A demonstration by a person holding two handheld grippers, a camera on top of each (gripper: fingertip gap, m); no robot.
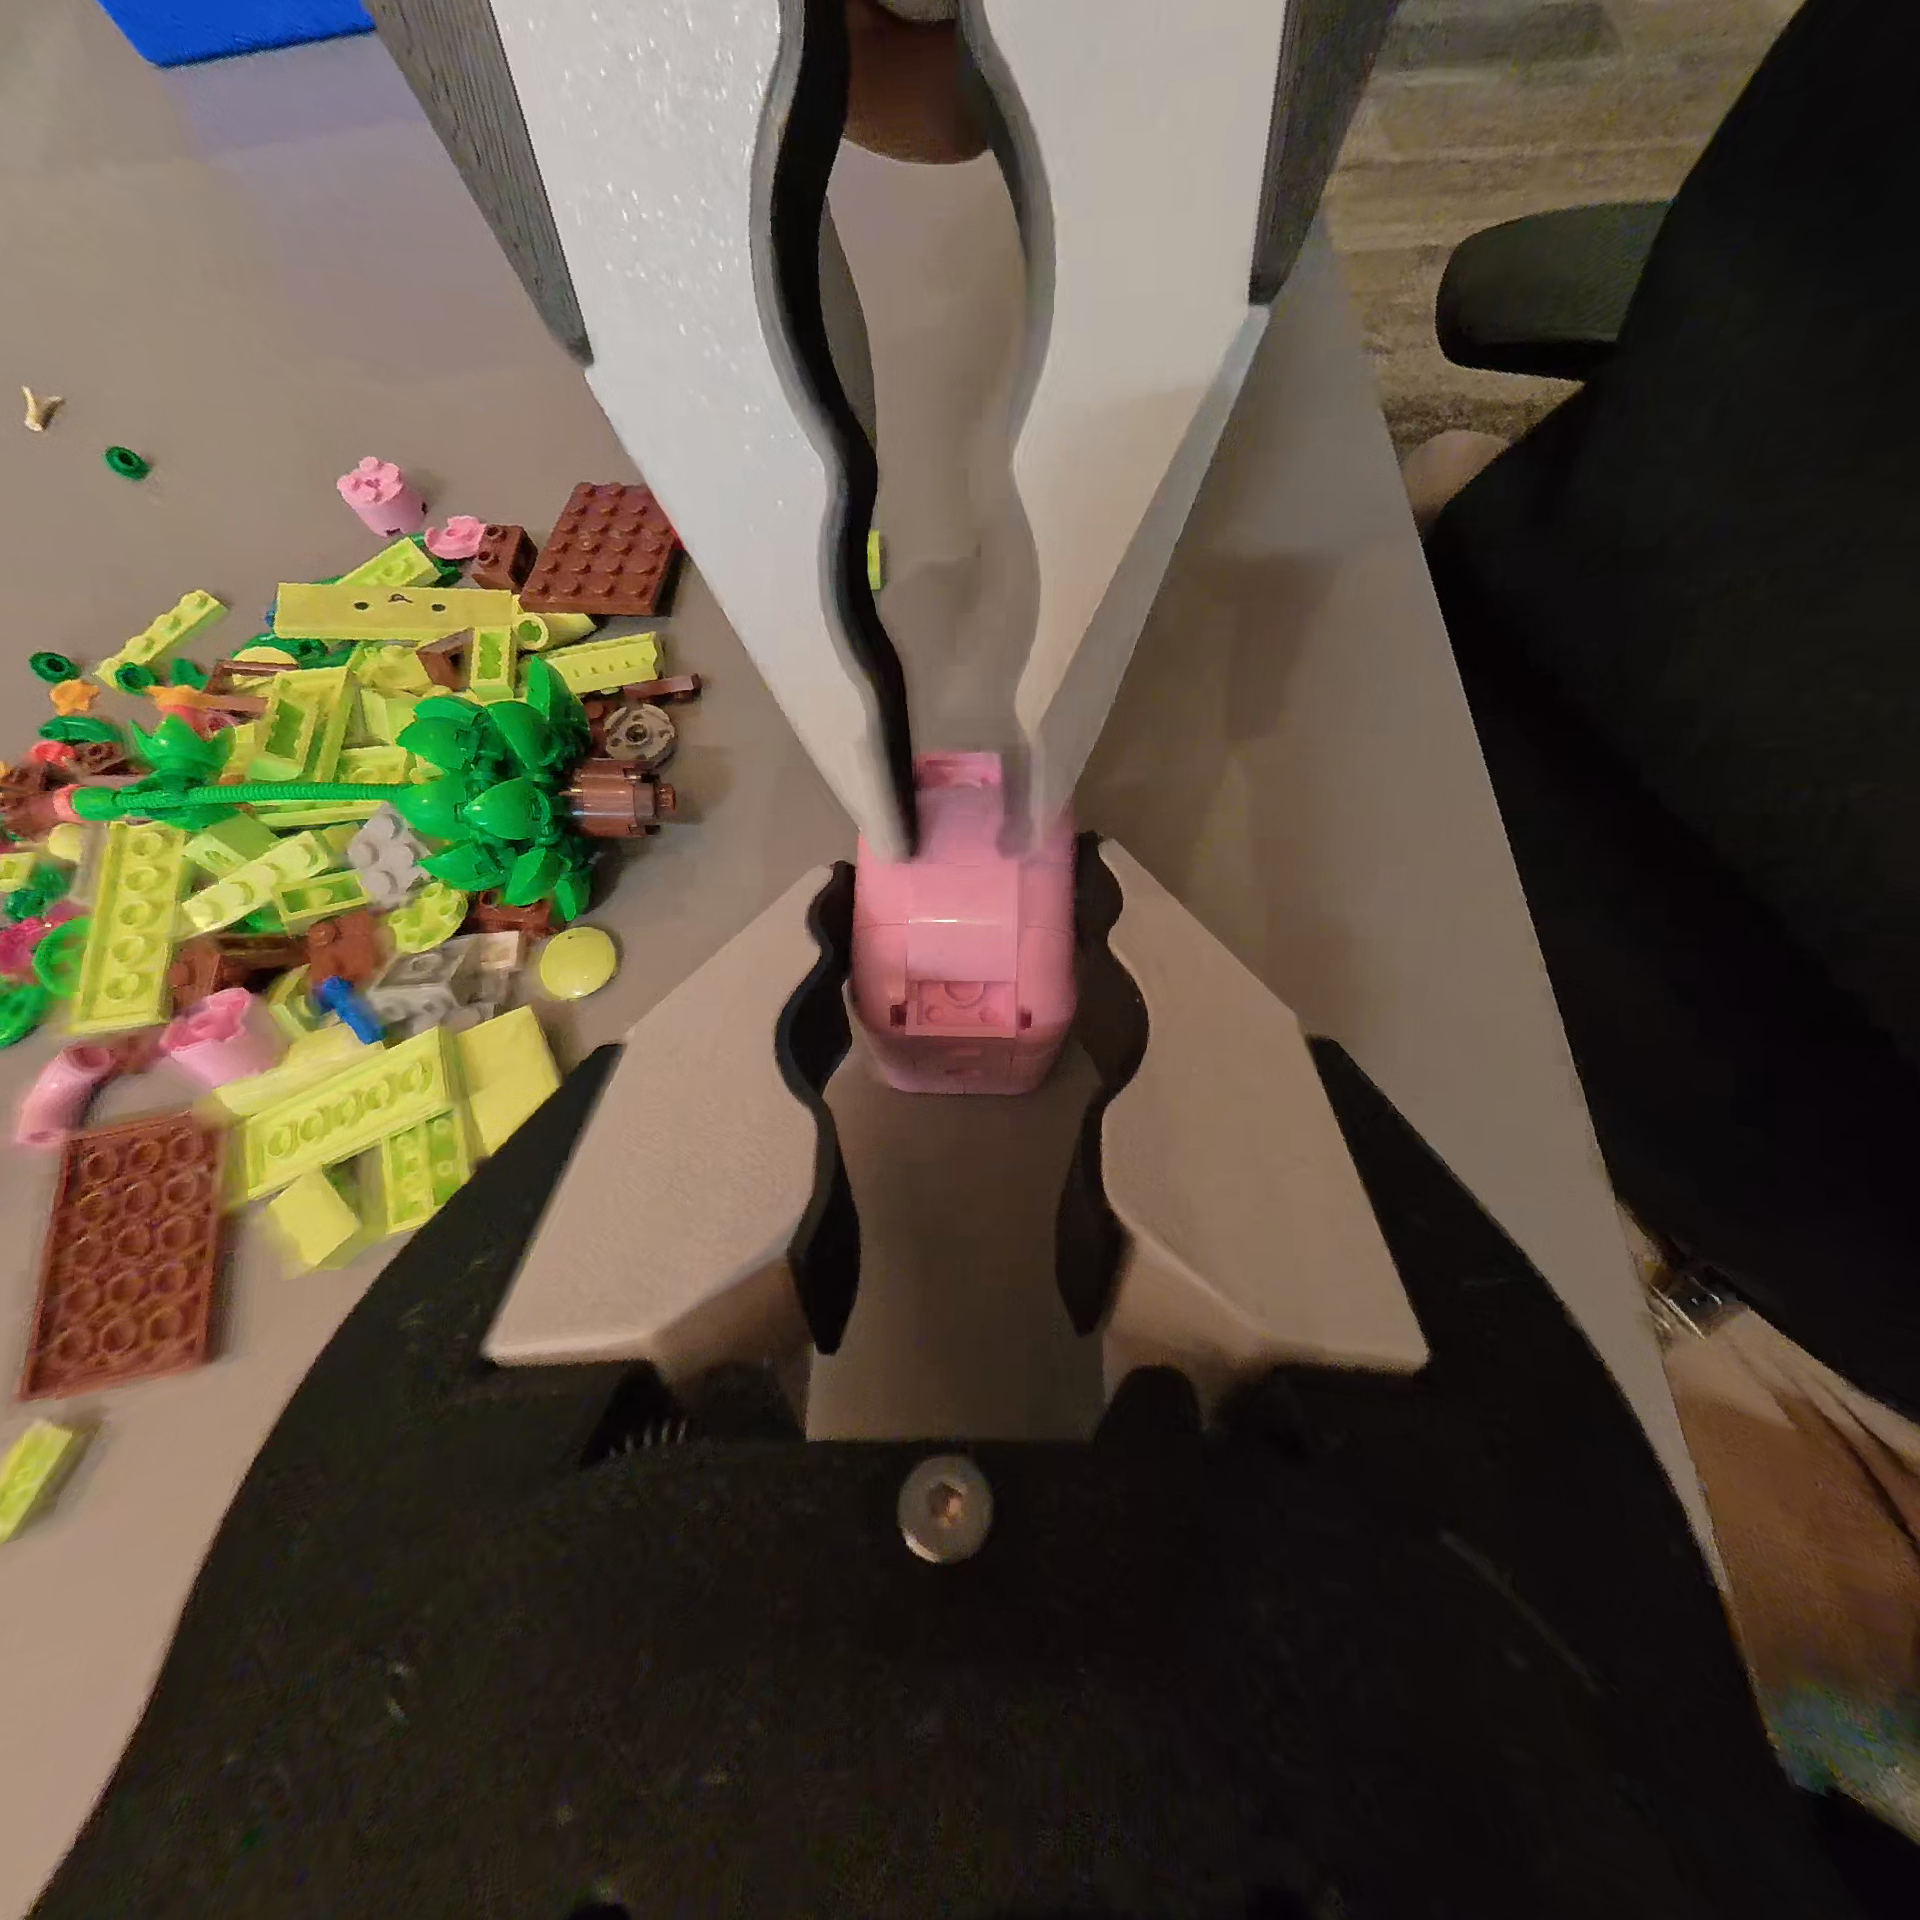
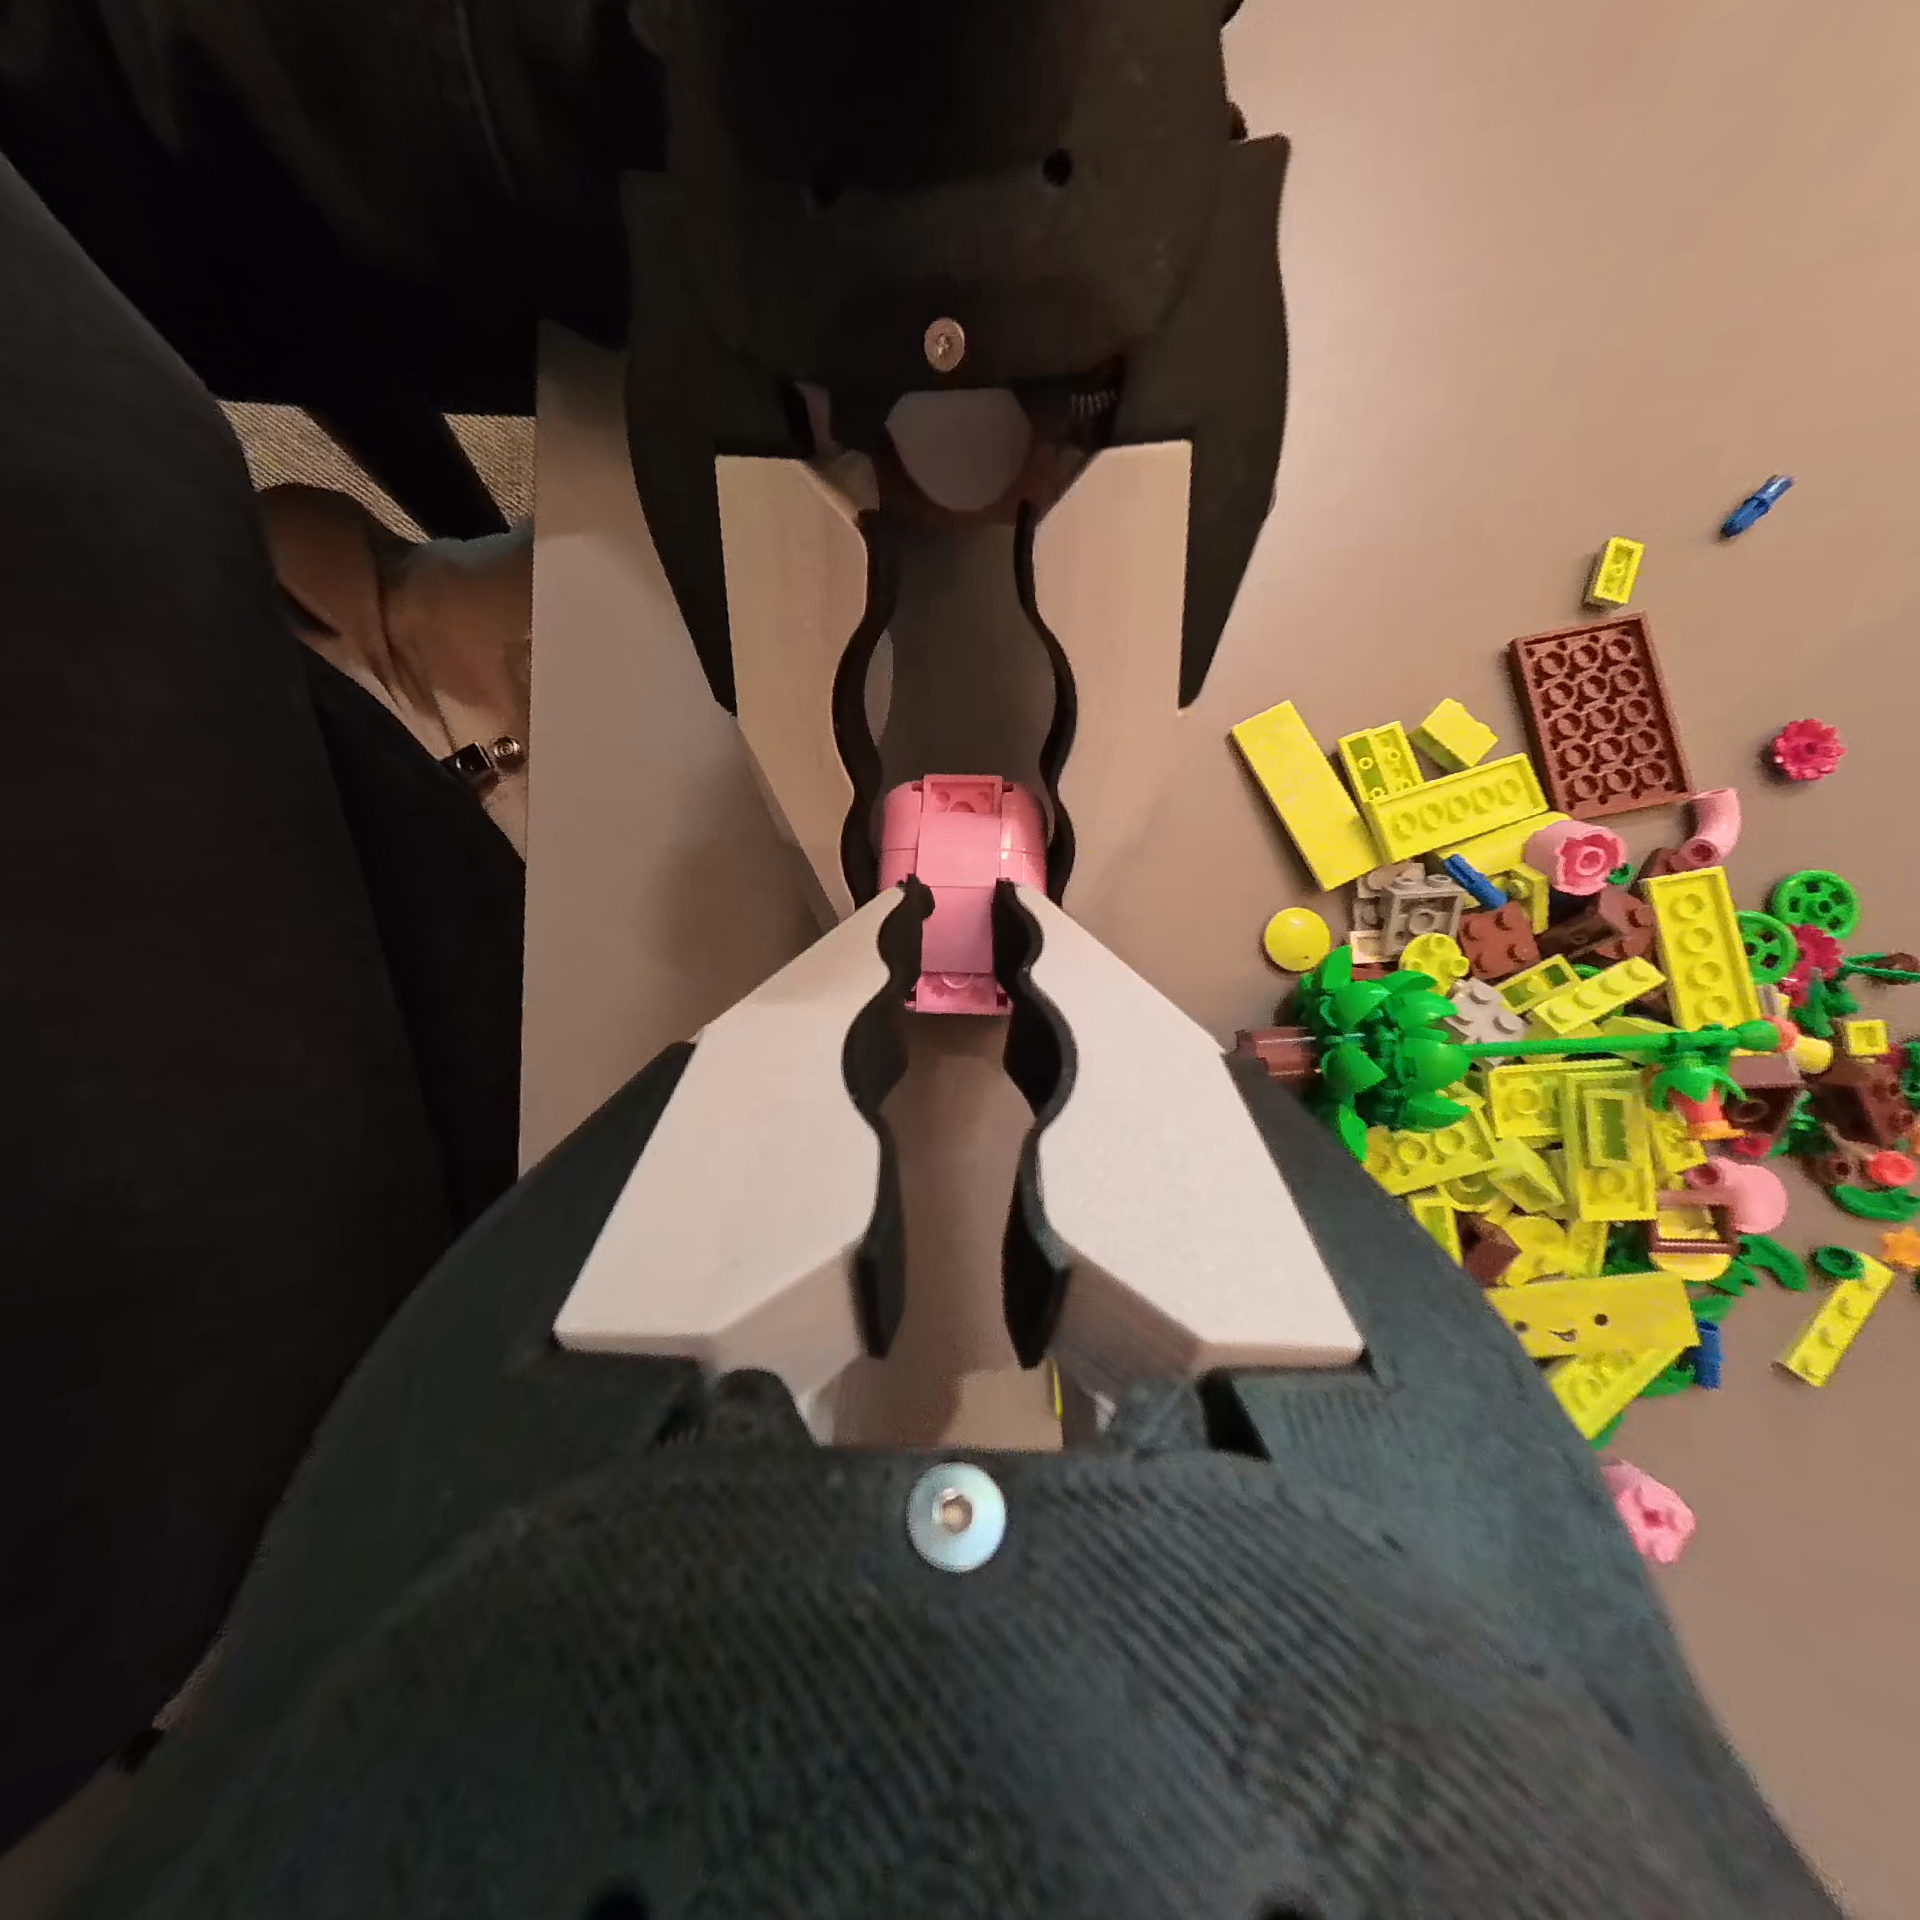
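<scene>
Table (image 1: pixel 343 312): plain grey-beige surface under everything.
Brick pile (image 1: pixel 312 831): loose toy bricks, mostly lime green, at 9 o'clock in the left wrist view.
Brown studded plates: one (image 1: pixel 597 551) at the pile's 1 o'clock edge, one (image 1: pixel 125 1252) at 7 o'clock.
Green leafy stem (image 1: pixel 343 795): lies across the pile.
Blue sheet (image 1: pixel 260 26): at 11 o'clock.
Black chair (image 1: pixel 1714 623): at 3 o'clock, beside the table.

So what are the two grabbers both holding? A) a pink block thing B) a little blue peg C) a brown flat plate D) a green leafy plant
A: both the left gripper and the right gripper have their fingers closed on the same pink block, held between them above the table, while the plant lies in the brick pile.
</scene>
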